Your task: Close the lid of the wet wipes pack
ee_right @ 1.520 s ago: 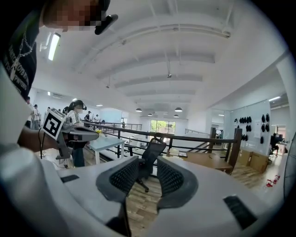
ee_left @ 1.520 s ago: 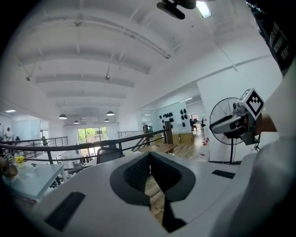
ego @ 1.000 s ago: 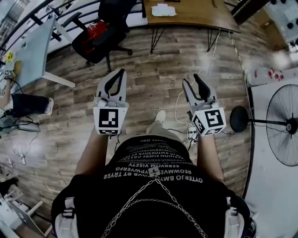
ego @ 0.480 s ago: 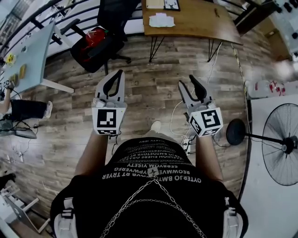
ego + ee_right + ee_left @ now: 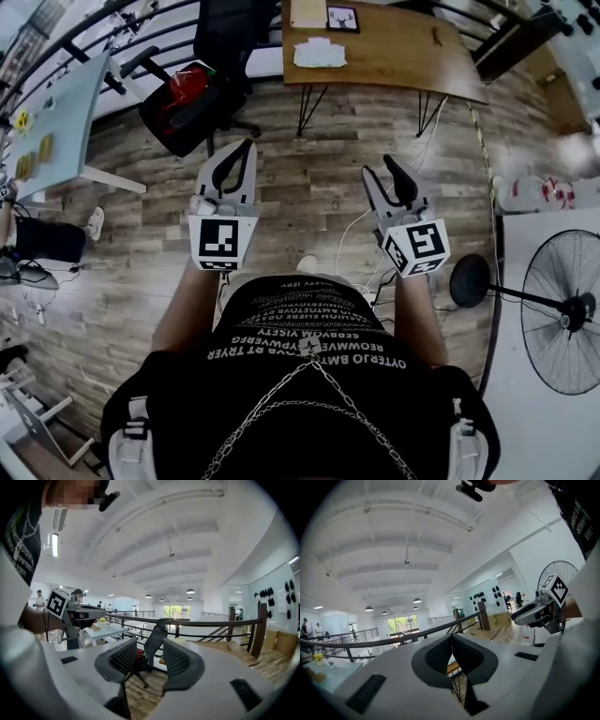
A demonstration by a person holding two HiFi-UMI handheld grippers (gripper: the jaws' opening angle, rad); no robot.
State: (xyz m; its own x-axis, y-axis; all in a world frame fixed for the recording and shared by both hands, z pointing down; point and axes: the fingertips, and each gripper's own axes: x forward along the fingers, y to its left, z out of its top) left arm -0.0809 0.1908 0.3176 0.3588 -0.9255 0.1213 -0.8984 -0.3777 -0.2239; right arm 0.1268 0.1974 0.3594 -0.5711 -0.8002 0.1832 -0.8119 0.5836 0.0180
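Observation:
A white wet wipes pack (image 5: pixel 319 53) lies on the wooden desk (image 5: pixel 403 52) at the top of the head view; from here I cannot make out its lid. Both grippers are held out over the wood floor, well short of the desk. My left gripper (image 5: pixel 247 145) is shut, its pads (image 5: pixel 440 654) touching with nothing between them. My right gripper (image 5: pixel 378 166) is open, and only the chair and floor show through its gap (image 5: pixel 149 644). The desk (image 5: pixel 220 648) appears ahead to the right in the right gripper view.
A black office chair (image 5: pixel 202 70) with a red item on it stands left of the desk. A pale table (image 5: pixel 56 103) sits at far left, a standing fan (image 5: pixel 562 314) at right. Cables (image 5: pixel 361 225) trail over the floor. A framed picture (image 5: pixel 343 19) and paper lie on the desk.
The whole view has advanced toward the desk, which now shows further into the frame. Both grippers keep the same pose and the same jaw state.

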